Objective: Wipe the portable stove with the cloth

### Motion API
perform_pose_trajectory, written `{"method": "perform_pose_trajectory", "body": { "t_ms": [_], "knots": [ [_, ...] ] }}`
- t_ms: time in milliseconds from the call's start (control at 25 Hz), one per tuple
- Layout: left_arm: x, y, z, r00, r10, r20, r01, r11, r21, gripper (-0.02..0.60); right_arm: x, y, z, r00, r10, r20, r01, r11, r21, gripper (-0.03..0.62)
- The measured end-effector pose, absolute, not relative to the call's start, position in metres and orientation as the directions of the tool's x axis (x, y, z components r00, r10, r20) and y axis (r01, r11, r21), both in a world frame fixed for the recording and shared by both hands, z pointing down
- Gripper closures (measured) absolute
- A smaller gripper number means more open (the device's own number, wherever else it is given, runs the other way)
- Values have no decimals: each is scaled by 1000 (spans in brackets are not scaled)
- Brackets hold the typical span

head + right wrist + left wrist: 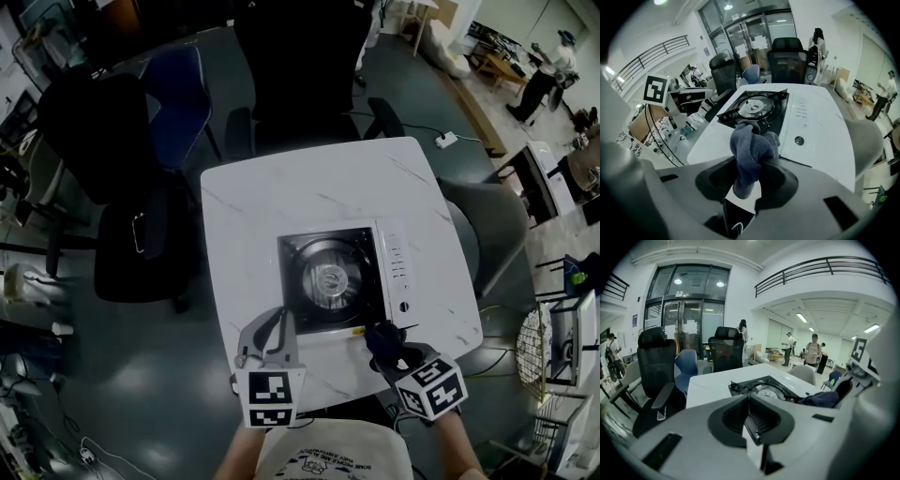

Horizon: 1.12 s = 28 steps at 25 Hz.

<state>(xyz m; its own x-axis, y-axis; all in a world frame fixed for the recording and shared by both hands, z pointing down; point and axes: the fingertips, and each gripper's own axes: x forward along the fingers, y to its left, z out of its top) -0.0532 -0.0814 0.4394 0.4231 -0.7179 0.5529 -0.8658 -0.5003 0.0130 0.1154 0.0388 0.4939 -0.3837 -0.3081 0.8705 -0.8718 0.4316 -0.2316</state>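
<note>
The portable stove point(342, 279) sits on the white marble table point(281, 206), with a black burner well and a white control strip with a knob on its right. My right gripper point(380, 335) hovers at the stove's near right corner, shut on a bunched dark blue cloth point(384, 341). In the right gripper view the cloth point(752, 150) sticks up from between the jaws, just short of the burner point(757, 107). My left gripper point(281, 315) hangs at the stove's near left corner, shut and holding nothing. From the left gripper view I see the stove point(764, 389) ahead and the cloth point(820, 399) to the right.
Black office chairs point(300, 66) and a blue chair point(178, 98) stand beyond the table's far and left sides. A grey chair point(492, 225) is tucked at the right edge. A power strip point(446, 141) lies on the floor. People stand far off in the hall.
</note>
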Motion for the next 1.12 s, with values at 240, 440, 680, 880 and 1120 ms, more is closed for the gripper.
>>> {"method": "perform_pose_trajectory", "body": {
  "t_ms": [240,440,680,880,1120],
  "knots": [
    [-71,-81,440,409,-726,553,-875,-485,10,560,80,32,518,-385,-282,879,-858,461,-228,464],
    [-87,-79,443,388,-732,561,-887,-462,11,560,74,31,532,-373,-265,889,-860,459,-224,464],
    [-100,-77,446,374,-736,564,-895,-445,13,560,72,35,549,-310,-256,916,-865,475,-161,464],
    [-103,-73,449,374,-736,565,-895,-446,13,560,64,43,570,-322,-227,919,-873,446,-196,464],
    [-114,-73,449,360,-743,565,-903,-430,10,560,48,37,580,-332,-215,918,-871,443,-210,464]
  ]
}}
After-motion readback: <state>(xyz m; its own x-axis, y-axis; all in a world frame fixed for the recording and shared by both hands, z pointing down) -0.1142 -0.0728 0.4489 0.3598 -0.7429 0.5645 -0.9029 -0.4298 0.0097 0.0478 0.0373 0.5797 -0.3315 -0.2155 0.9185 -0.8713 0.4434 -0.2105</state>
